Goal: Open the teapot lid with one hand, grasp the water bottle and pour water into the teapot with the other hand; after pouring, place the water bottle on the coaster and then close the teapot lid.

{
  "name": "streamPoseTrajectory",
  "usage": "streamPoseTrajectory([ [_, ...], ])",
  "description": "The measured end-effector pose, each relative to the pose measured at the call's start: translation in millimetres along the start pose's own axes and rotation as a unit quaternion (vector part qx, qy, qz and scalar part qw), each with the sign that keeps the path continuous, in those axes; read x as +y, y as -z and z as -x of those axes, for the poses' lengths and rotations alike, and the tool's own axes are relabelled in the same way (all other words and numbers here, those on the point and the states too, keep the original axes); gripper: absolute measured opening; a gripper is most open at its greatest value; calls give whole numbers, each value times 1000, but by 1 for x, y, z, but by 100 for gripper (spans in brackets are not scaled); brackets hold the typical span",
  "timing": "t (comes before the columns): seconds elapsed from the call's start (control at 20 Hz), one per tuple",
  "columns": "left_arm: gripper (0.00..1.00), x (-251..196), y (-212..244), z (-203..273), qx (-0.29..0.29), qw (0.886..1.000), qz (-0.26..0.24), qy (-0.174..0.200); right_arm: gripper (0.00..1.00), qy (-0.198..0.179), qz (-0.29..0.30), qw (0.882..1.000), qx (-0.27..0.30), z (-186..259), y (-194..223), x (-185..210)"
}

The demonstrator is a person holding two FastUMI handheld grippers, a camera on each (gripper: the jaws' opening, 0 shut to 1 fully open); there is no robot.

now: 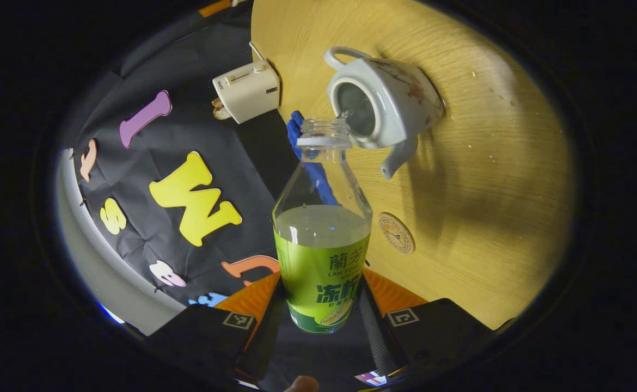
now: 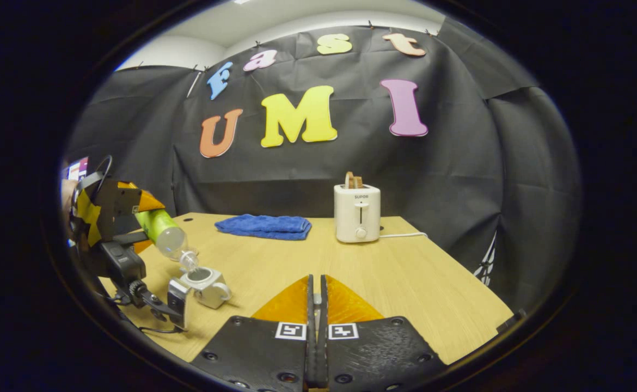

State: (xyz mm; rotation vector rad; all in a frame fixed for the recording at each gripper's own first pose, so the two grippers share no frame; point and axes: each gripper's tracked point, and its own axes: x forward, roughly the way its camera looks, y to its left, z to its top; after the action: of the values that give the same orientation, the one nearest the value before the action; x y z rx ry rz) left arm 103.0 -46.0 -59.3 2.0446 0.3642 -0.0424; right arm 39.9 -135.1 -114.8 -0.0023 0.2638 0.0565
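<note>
My left gripper (image 1: 321, 305) is shut on a clear water bottle (image 1: 321, 239) with a green label, its cap off. The bottle is tipped, and its mouth is at the open top of the pale grey teapot (image 1: 389, 103), where a thin stream of water runs in. In the right gripper view the same tilted bottle (image 2: 163, 231) hangs over the teapot (image 2: 204, 283) at the table's left. A round coaster (image 1: 396, 232) lies on the table beside the teapot's spout. My right gripper (image 2: 316, 288) is raised above the table, its fingers pressed on a small grey piece, apparently the lid's knob; the lid itself is hidden.
A white toaster (image 2: 357, 212) with bread in it stands at the back of the wooden table (image 2: 405, 272), its cord running right. A folded blue cloth (image 2: 264, 226) lies to its left. A few water drops (image 1: 492, 92) dot the wood near the teapot.
</note>
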Motion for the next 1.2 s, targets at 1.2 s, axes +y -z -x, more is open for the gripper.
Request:
streamPoseTrajectory([
  [1.2, 73, 13, 0, -3, -2, 1000, -6, -12, 0, 7, -3, 1000, -2, 3, -2, -2],
])
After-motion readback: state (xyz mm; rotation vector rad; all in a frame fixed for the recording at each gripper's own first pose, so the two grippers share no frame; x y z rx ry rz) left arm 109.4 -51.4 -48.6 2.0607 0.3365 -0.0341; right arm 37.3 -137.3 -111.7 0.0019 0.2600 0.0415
